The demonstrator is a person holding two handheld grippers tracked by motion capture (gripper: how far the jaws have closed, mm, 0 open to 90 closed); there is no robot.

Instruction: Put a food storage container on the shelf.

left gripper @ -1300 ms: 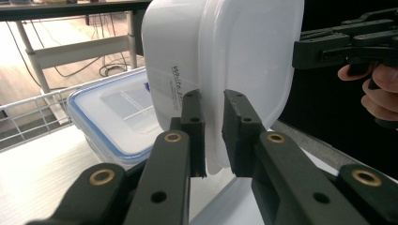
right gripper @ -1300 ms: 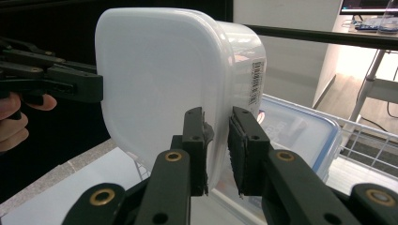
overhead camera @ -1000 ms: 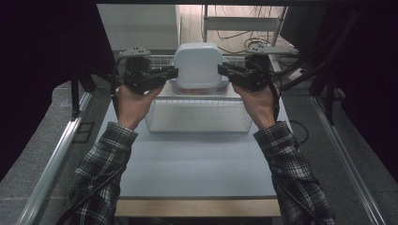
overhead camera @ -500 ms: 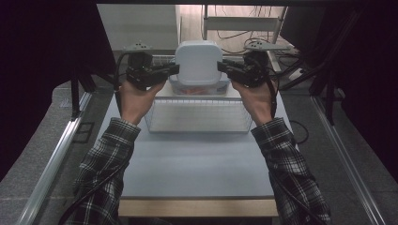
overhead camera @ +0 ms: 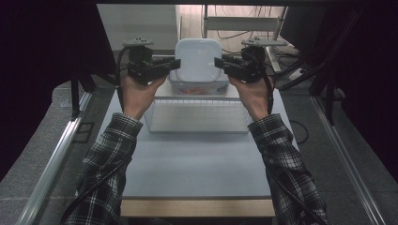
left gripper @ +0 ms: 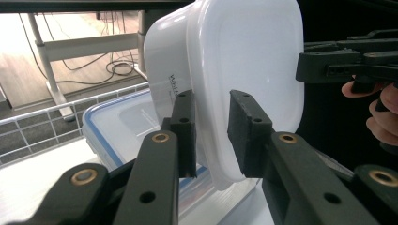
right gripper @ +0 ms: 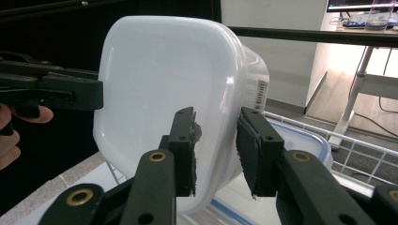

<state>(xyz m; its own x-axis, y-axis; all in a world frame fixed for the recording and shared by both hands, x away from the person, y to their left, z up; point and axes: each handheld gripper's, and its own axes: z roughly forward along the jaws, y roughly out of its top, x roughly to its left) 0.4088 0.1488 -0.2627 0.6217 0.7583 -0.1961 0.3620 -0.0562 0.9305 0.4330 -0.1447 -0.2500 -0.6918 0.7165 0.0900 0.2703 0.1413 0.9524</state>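
Observation:
A white lidded container (overhead camera: 198,58) stands tilted on its edge, its lid facing me, on top of a clear box with a blue-rimmed lid (overhead camera: 199,87). My left gripper (overhead camera: 177,63) comes in level from the left and my right gripper (overhead camera: 217,62) from the right. In the left gripper view the jaws (left gripper: 211,136) straddle the container's rim (left gripper: 244,56). The right gripper's jaws (right gripper: 216,150) likewise straddle the container (right gripper: 159,84). Both pairs of jaws have just been opening and now stand open, the pads slightly off the plastic.
The blue-lidded box (left gripper: 117,126) sits in a white wire basket (overhead camera: 197,117) at the far end of the pale table (overhead camera: 197,164). Metal rails run along both sides. Desk legs and cables lie on the floor beyond.
Both hands rose slightly and the white container tipped up, so its lid faces me more squarely. The jaws on each side have widened around its rim.

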